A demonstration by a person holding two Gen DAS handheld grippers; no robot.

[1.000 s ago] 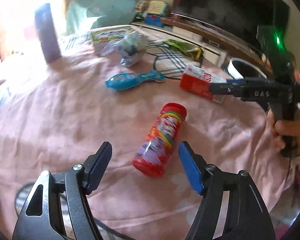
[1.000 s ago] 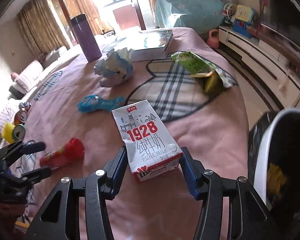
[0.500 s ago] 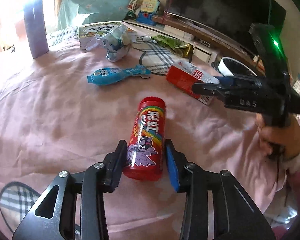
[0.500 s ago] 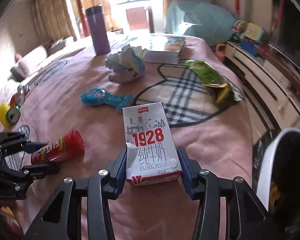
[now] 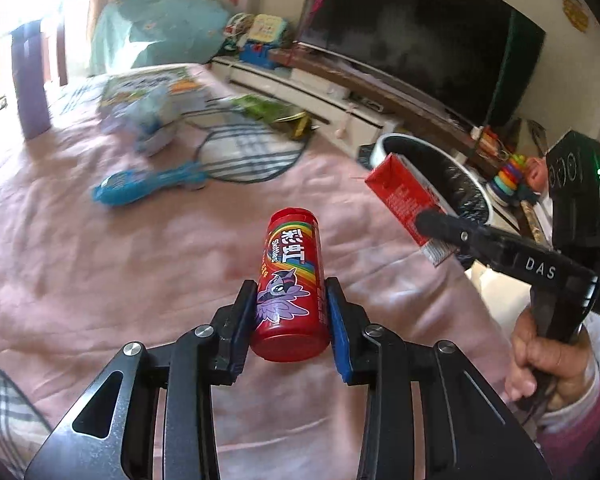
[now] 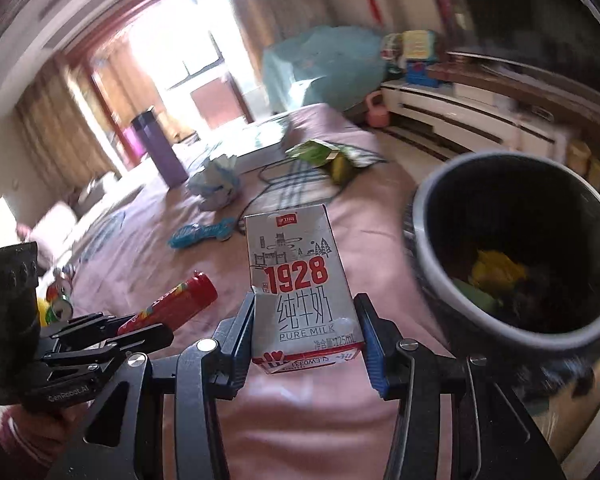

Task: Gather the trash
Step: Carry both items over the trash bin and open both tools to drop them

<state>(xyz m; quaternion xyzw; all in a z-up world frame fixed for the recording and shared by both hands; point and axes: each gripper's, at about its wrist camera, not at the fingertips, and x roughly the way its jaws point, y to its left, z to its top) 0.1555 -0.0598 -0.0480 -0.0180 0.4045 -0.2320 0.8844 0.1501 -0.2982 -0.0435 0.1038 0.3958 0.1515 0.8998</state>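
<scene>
My left gripper (image 5: 292, 316) is shut on a red Skittles tube (image 5: 290, 280), held above the pink bedspread (image 5: 100, 260). My right gripper (image 6: 306, 332) is shut on a "1928" milk carton (image 6: 296, 276), lifted off the bed beside the trash bin (image 6: 432, 280). In the left wrist view the carton (image 5: 400, 196) hangs in front of the bin (image 5: 384, 144). In the right wrist view the tube (image 6: 176, 304) shows in the left gripper (image 6: 152, 332). The bin holds yellow and green trash (image 6: 496, 272).
On the bed lie a blue wrapper (image 5: 148, 180), a crumpled blue-white bag (image 5: 156, 120), a green snack bag (image 5: 276, 110), a book (image 5: 152, 80) and a purple flask (image 5: 30, 80). Cans (image 6: 60, 300) lie at the left. A TV (image 5: 420, 36) stands behind.
Both grippers have lifted their objects off the bed. The right gripper has carried the milk carton to the right, toward the trash bin. The left gripper closed on the tube a second ago.
</scene>
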